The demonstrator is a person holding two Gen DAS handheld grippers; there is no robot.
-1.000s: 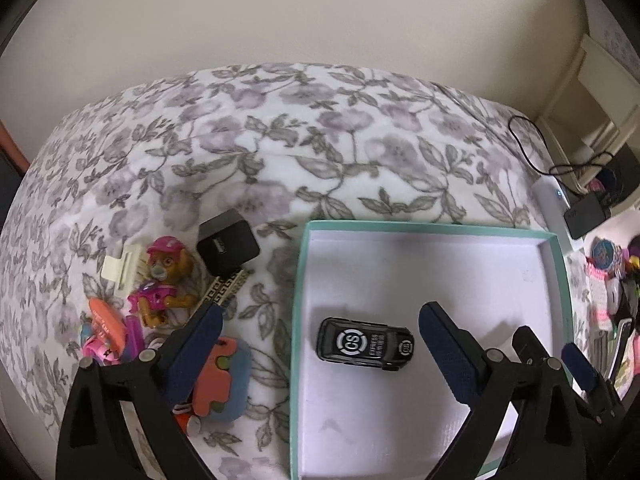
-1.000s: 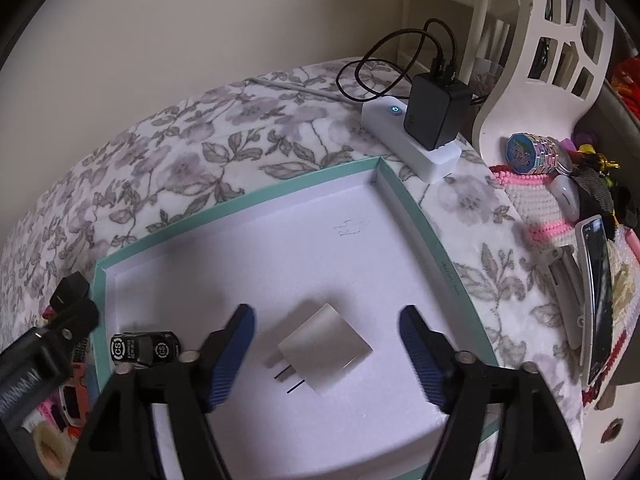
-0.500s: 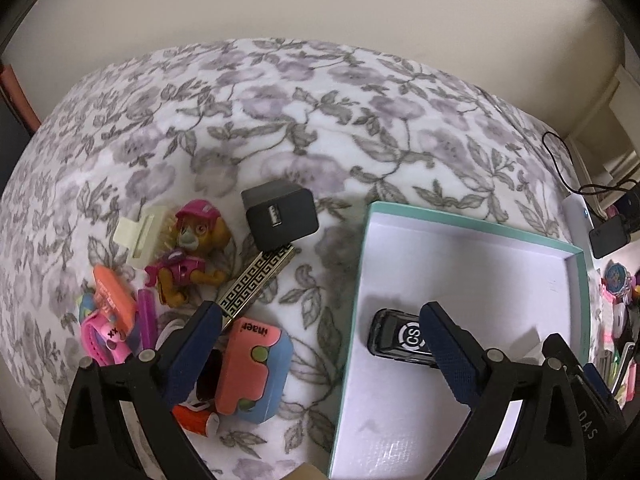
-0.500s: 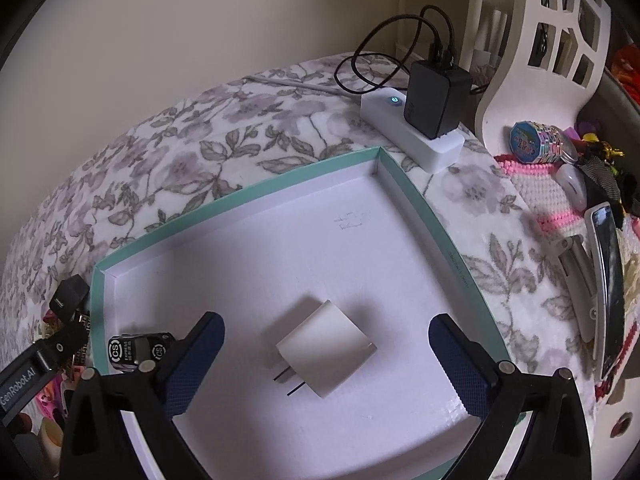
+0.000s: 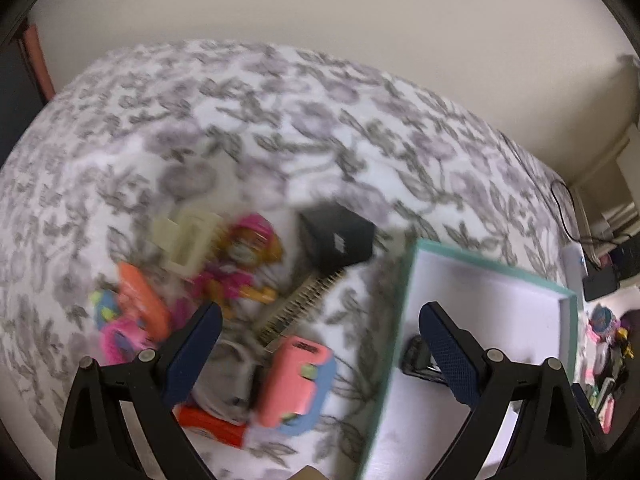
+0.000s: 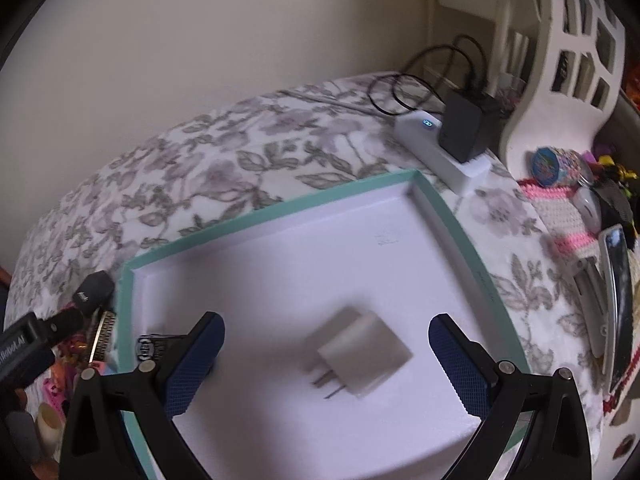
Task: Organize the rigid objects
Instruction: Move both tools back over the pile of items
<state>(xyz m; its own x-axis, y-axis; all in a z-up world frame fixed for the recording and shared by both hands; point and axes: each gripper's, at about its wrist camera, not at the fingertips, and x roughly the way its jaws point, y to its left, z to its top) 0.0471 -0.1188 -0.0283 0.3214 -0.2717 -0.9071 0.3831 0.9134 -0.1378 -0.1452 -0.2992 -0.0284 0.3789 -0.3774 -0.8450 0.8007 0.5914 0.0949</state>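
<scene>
A teal-rimmed white tray (image 6: 256, 216) lies on the floral cloth; it also shows in the left wrist view (image 5: 408, 280). In it lie a white plug adapter (image 6: 366, 354) and a black toy car (image 6: 150, 346), which is partly hidden behind my left finger in the left wrist view (image 5: 414, 356). My right gripper (image 6: 326, 338) is open and empty above the adapter. My left gripper (image 5: 318, 328) is open and empty over a pile left of the tray: a pink-and-blue case (image 5: 296, 384), a black cube charger (image 5: 338, 240), a patterned comb (image 5: 300, 308), a pink pup figure (image 5: 244, 260).
More small toys and a cream clip (image 5: 188, 240) lie in the pile. A white power strip with a black adapter and cable (image 6: 460, 136) sits behind the tray. A white shelf (image 6: 560, 60) and clutter with a phone (image 6: 618, 292) stand at the right.
My left gripper has swung left from over the tray to over the toy pile; its view is blurred. My right gripper opened wide and released the white adapter, then moved a little closer.
</scene>
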